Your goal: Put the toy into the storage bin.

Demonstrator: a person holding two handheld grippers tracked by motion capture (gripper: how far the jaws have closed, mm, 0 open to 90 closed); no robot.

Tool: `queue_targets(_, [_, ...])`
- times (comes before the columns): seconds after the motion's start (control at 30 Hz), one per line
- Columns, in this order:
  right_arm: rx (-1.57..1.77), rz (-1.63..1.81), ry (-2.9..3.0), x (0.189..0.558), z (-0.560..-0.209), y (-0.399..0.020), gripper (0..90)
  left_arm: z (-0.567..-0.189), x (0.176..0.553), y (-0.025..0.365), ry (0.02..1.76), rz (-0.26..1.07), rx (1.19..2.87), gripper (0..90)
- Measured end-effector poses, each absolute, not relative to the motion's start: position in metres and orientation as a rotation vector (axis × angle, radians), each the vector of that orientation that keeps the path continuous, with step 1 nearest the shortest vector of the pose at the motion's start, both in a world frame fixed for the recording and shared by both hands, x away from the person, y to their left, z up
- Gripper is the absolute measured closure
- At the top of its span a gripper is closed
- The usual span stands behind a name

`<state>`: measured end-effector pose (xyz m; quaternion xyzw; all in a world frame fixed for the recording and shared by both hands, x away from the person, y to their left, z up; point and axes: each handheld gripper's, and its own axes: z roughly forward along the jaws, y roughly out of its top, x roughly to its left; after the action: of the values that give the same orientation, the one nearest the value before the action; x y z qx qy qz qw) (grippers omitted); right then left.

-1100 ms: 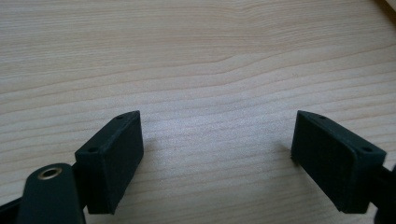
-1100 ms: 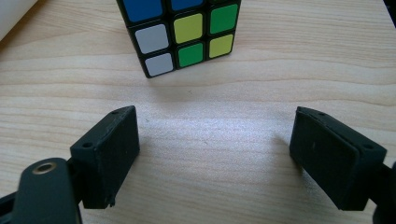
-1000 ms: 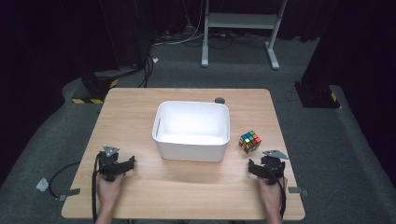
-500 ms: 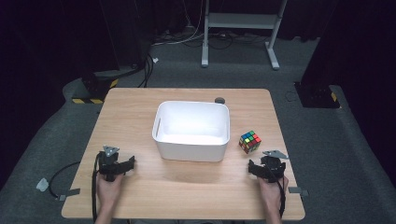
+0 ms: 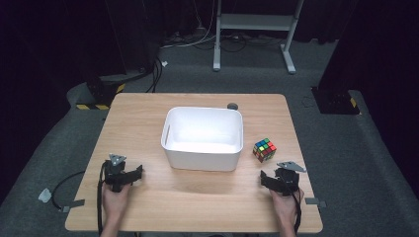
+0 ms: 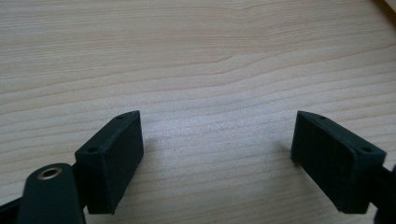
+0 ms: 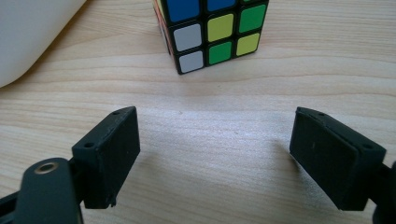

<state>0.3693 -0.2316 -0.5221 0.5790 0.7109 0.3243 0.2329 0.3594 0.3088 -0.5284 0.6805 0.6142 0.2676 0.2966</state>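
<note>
A colourful puzzle cube (image 5: 264,149) sits on the wooden table (image 5: 143,113), just right of a white bin (image 5: 202,160). My right gripper (image 5: 277,179) rests near the front right edge, a short way in front of the cube. In the right gripper view the cube (image 7: 212,32) stands beyond my right gripper (image 7: 217,154), whose jaws stand wide; they have just been closing slightly, with nothing between them. My left gripper (image 5: 122,174) rests at the front left. In the left gripper view my left gripper (image 6: 217,158) is open over bare wood.
The bin's curved corner (image 7: 32,32) shows at the upper left of the right gripper view. A small dark round object (image 5: 232,106) lies behind the bin near the far edge. A white metal stand (image 5: 257,22) and cables sit on the floor beyond the table.
</note>
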Motion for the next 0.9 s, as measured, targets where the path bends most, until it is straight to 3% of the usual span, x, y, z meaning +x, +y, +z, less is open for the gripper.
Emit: queue_targets(0.9, [1.501, 0.907, 2.009, 0.364, -0.514, -0.217, 15.8, -0.528, 0.360, 0.308, 1.638, 0.713, 1.809, 16.9])
